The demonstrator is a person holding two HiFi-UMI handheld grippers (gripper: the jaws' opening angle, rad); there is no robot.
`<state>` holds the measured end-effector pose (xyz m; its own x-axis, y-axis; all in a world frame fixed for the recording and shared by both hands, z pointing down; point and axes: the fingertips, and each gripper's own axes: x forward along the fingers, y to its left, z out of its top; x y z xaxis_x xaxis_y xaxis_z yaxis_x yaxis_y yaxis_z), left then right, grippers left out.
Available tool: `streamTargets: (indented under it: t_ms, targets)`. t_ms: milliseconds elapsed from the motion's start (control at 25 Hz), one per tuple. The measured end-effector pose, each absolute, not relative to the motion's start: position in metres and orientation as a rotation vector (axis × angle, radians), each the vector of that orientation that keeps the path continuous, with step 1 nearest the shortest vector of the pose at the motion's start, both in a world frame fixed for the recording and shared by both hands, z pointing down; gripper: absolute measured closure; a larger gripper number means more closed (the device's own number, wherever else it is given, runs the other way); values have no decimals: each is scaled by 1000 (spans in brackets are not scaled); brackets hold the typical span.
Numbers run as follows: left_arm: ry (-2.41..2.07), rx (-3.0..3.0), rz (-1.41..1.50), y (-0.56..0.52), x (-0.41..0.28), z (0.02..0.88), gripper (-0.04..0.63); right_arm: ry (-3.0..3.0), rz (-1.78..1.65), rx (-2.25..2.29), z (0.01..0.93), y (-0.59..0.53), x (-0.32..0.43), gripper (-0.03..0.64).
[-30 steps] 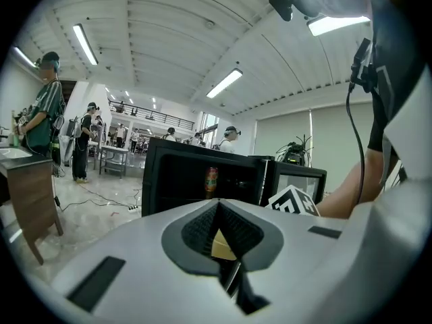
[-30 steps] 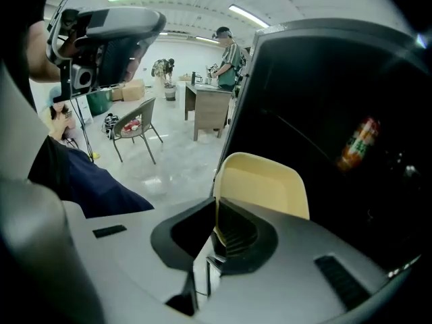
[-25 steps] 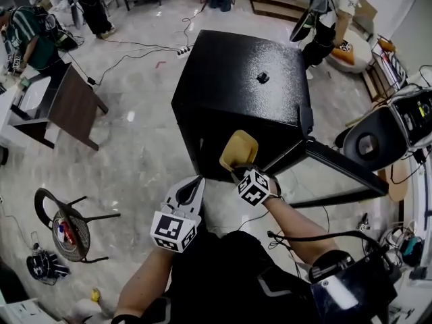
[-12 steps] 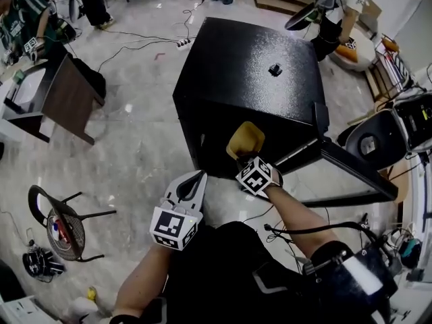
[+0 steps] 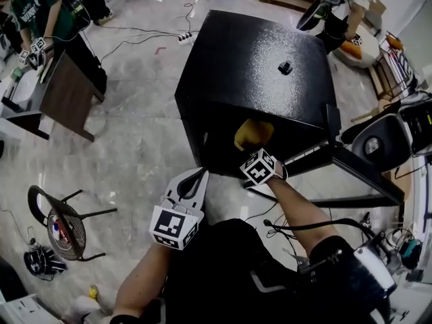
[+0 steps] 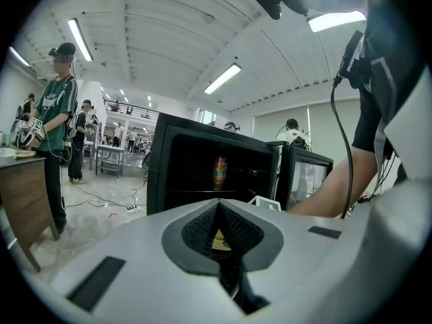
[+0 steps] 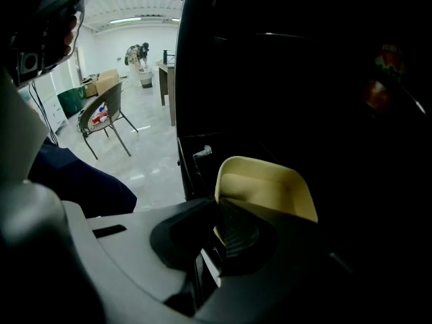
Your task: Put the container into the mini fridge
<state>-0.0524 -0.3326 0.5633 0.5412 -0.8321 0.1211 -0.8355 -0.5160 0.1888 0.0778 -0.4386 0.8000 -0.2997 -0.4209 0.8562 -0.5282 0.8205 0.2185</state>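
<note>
One pale yellow plastic container (image 7: pixel 270 184) rim-pinched in right gripper (image 7: pixel 226 225), at black mini fridge (image 5: pixel 256 66) opening | left gripper (image 6: pixel 218 228) pressed together, empty | risk: bumping fridge twists it loose

Head view: steeply down onto the black boxy mini fridge (image 5: pixel 256 66). Both gripper views face its open front: left level, farther back; right nearest.

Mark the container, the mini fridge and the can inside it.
container (image 7: pixel 270 191): right gripper view, its pale inner wall.
mini fridge (image 5: pixel 250 59): head view, its black top panel.
can (image 6: pixel 220 171): left gripper view, middle of its label.
</note>
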Motion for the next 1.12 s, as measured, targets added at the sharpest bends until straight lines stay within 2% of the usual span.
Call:
streamTargets:
  t_ms: [640,680,760,800,1120]
  targets:
    - [-1463,2525,6,-321,-66,554,586,-1890,112,728,812,-450,82,584]
    - [-1474,2527,13,-320,-68,554,586,-1897,108,728,811,-451,80,566]
    - [-1486,2532,31,-317,-70,555,586,-1908,90,726,809,-452,76,483]
    - [-1489,2532,38,-315,-70,556,586,-1911,84,727,809,-451,75,472]
    - [-1507,2526,16,-304,-64,539,586,-2002,90,788,771,-443,68,466]
